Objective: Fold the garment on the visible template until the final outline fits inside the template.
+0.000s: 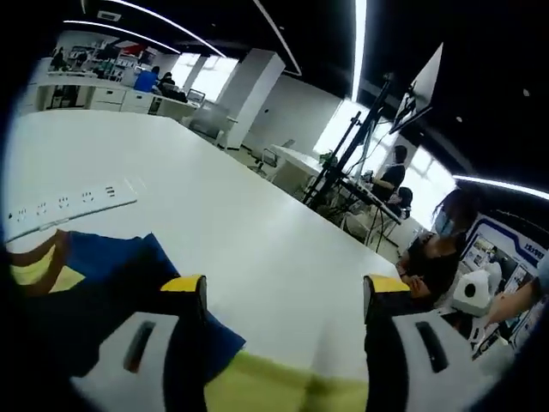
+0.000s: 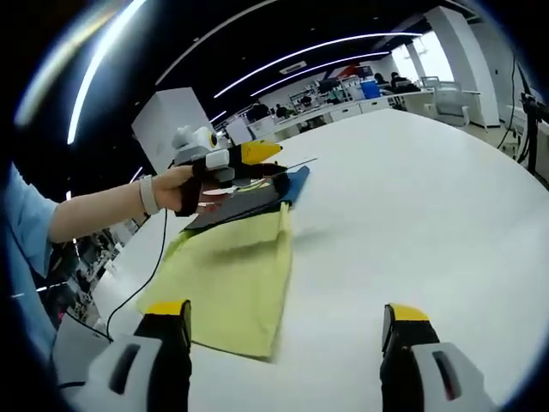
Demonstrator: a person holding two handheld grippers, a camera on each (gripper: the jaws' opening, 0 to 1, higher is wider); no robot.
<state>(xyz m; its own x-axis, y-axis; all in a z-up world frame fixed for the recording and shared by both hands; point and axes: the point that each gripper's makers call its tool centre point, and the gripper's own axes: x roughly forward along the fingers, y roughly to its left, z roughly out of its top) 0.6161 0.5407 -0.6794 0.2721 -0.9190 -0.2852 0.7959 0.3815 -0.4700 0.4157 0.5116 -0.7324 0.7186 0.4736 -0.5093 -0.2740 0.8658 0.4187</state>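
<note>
One garment (image 2: 244, 276), two grippers (image 2: 286, 343) (image 1: 283, 296), one table (image 2: 429, 215)

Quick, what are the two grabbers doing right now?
Left gripper: open, holding nothing, over the garment.
Right gripper: open, holding nothing.

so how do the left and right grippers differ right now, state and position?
The left gripper, gripped by a person's hand, sits over the dark navy garment on the yellow-green template sheet; the right gripper hangs at that sheet's near edge above the white table. The left's far end reaches fabric; the right's jaws hold nothing. Both have yellow-tipped jaws, spread open.
</note>
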